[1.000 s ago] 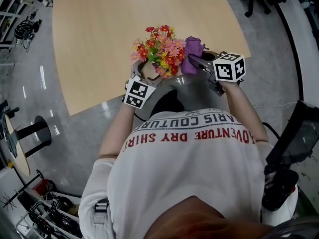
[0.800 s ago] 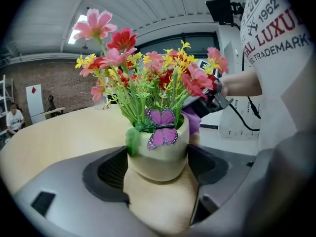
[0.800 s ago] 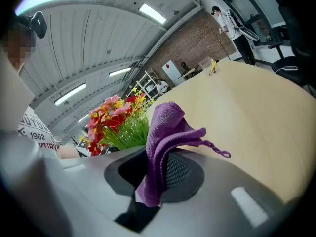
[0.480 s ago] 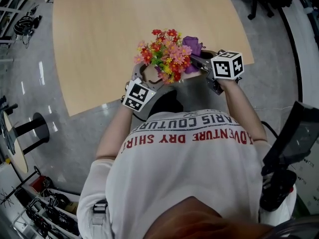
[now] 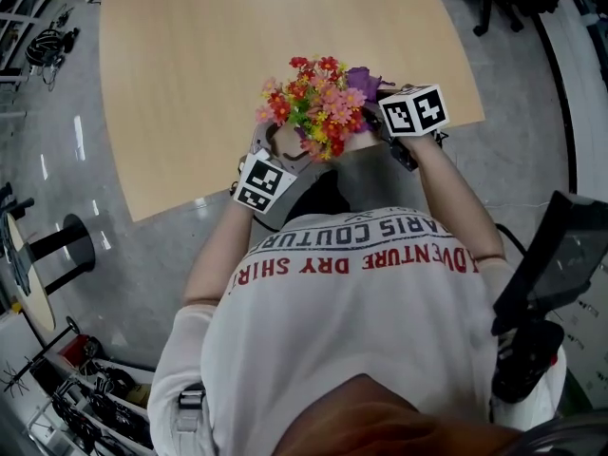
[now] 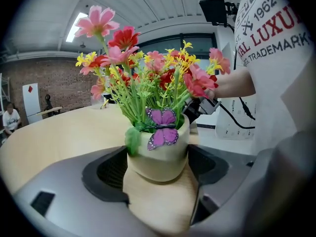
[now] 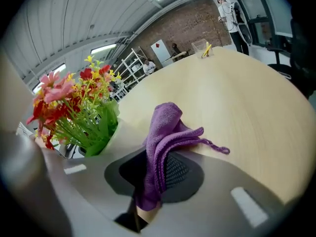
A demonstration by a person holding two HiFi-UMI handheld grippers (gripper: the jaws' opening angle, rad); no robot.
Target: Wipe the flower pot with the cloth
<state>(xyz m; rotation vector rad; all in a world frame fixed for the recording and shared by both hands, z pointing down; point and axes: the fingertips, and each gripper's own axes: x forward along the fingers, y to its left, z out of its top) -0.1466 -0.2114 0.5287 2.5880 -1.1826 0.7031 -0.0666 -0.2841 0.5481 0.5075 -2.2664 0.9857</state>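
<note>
While we hold the cream flower pot [image 6: 158, 154] at the wooden table's [image 5: 218, 74] near edge, our left gripper [image 6: 159, 174] clamps it, a pad pressing on each side. Our right gripper [image 7: 159, 177] has its jaws closed on the bunched purple cloth [image 7: 165, 127], just beside the artificial flowers [image 5: 316, 105]; we cannot tell whether cloth touches pot.

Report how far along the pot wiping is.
Done: the left claw grips the flower pot on the table, and the right claw has the purple cloth pinched. In hand: the cloth sits beside the flowers, apart from the pot. Left: the wiping itself; no cloth contact shows.
</note>
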